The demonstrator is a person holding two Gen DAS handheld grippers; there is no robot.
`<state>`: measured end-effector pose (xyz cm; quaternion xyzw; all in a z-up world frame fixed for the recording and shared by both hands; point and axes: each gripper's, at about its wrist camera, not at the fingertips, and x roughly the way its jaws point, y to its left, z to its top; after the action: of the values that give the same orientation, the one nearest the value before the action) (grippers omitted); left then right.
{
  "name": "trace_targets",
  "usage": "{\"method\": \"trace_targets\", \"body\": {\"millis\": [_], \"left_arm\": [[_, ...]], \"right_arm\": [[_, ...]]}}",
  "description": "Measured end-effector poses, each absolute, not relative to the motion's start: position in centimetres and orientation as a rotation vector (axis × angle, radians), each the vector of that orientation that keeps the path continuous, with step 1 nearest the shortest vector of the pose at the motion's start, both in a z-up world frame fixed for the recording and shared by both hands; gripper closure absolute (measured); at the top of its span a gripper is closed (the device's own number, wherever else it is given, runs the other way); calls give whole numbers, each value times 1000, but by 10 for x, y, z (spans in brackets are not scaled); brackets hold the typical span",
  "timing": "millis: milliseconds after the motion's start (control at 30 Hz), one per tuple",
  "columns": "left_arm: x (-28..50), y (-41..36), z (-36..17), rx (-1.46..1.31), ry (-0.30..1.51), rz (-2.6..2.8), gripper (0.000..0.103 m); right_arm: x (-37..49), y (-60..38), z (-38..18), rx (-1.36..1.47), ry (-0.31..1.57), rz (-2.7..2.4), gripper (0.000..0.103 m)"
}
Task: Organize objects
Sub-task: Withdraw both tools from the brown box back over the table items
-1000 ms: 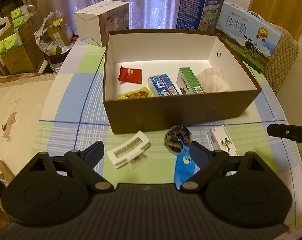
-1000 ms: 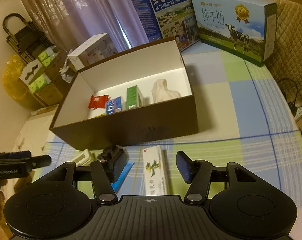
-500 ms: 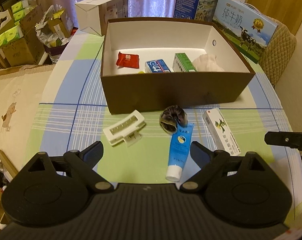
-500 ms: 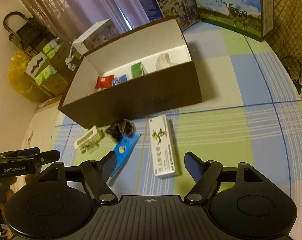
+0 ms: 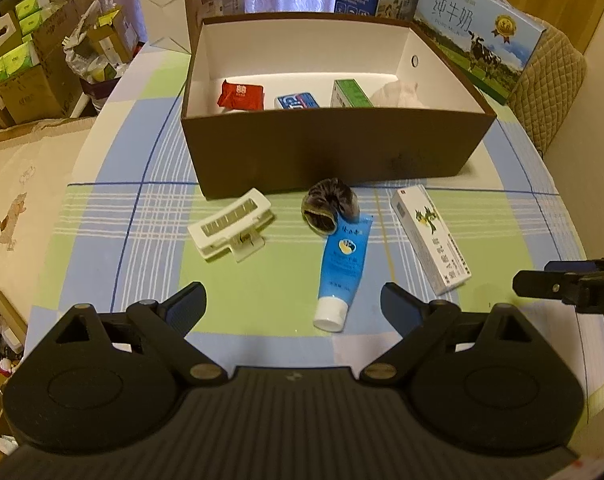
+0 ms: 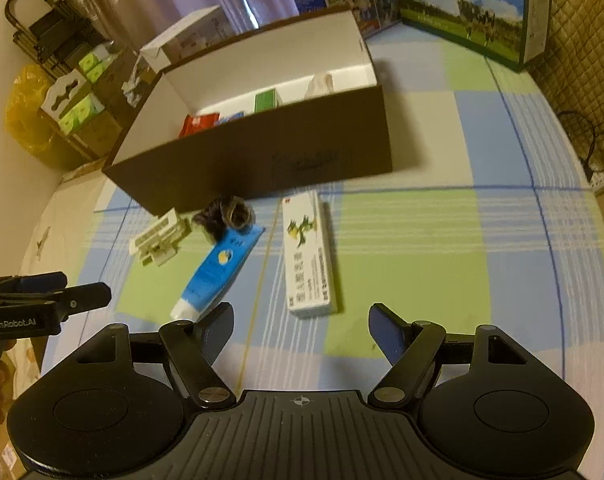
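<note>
Left wrist view: left gripper (image 5: 293, 304) spread and empty near the brown box (image 5: 333, 156); right gripper (image 6: 302, 330) spread, jaws just widened, nothing between them.

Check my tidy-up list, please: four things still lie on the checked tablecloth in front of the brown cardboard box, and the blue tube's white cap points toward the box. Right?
Not quite. The left wrist view shows the blue tube with its white cap pointing away from the brown cardboard box, toward the camera. Four things do lie in front on the checked tablecloth.

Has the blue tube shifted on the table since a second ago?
No. The blue tube still lies with its crimped end touching the dark scrunchie, just in front of the brown box. Only the camera view has changed.
</note>
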<state>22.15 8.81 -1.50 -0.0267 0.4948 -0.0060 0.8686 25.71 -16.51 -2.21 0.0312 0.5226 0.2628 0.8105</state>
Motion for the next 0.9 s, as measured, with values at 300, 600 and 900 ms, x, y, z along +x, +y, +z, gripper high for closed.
{"method": "trace_targets", "body": {"millis": [300,600,900], "left_arm": [[214,88,-19,-54,1047,2,11],[213,92,-24,-42,1043,32,11],[216,100,-32,-41,1049,58,11]], "right_arm": [[249,-158,-25,43,1106,597,31],[246,-149,-28,-15,1030,606,32],[255,-143,-44,-26,1044,594,46]]}}
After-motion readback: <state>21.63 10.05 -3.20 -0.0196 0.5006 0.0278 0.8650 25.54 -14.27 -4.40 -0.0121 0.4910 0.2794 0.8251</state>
